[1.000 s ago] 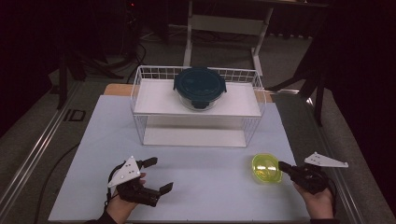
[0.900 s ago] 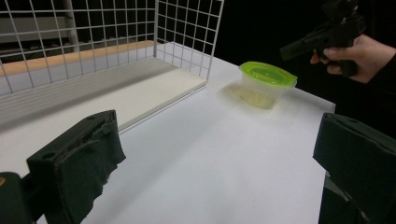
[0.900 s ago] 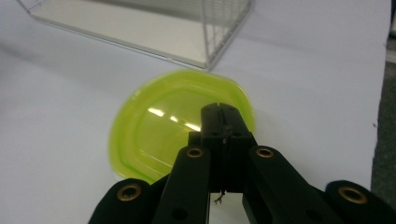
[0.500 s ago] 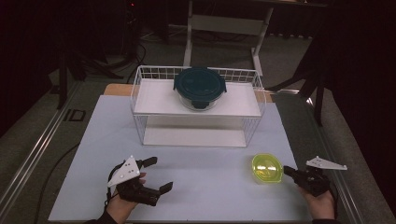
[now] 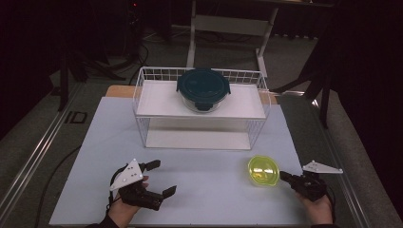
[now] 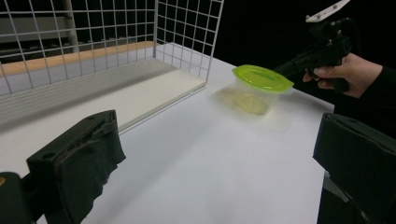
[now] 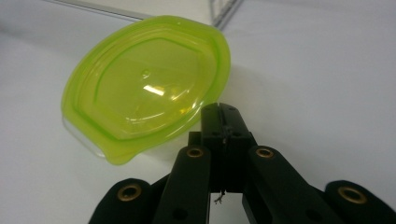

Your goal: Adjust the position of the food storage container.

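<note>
Pressed together with nothing between them, the jaws of the right gripper [image 7: 219, 114] point at the rim of a small clear container with a lime-green lid [image 7: 144, 88]; in the right gripper view the closed tips sit at the lid's edge, though whether they touch it cannot be told. On the left gripper [image 5: 159, 178], the jaws are spread wide and hold nothing.

Seen from the high view, the small container [image 5: 263, 170] stands on the white table [image 5: 204, 190], toward the person's right and near the front edge, just left of the right gripper [image 5: 285, 176]. Its lid is on. Through the clear wall in the left gripper view, the container [image 6: 261, 86] looks pale, and any contents cannot be made out.

Farther back, in the middle of the table, stands a white wire rack [image 5: 142, 95] with two shelves. On its upper shelf sits a round glass container with a dark teal lid [image 5: 203, 87], the lid closed; what is inside cannot be seen.

The left gripper rests in the person's left hand [image 5: 126, 209] near the front left of the table, well apart from both containers.
</note>
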The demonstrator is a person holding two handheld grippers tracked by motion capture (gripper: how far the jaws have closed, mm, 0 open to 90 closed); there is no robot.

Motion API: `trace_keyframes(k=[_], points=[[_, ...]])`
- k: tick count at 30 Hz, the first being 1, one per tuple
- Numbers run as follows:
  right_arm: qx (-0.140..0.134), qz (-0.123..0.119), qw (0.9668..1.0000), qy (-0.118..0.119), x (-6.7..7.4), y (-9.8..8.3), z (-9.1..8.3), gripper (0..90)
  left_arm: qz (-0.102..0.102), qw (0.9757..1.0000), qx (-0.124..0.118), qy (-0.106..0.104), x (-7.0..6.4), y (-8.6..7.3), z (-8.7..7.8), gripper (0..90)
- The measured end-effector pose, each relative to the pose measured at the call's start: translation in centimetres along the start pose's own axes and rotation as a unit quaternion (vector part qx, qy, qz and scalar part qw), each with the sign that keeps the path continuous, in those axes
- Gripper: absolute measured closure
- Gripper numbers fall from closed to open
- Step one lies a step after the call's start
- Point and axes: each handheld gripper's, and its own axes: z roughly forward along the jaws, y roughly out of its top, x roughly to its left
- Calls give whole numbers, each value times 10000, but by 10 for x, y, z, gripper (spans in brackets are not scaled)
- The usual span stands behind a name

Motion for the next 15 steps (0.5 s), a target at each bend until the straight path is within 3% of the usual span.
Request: trace_keyframes(k=[8, 15], points=[[98, 10, 9999, 21, 0, 0, 11, 900, 4, 10000, 9, 5, 1, 0, 0, 6], [230, 41, 9995, 189, 2, -5, 24, 900, -3, 10000, 1, 8, 1, 0, 1, 6]])
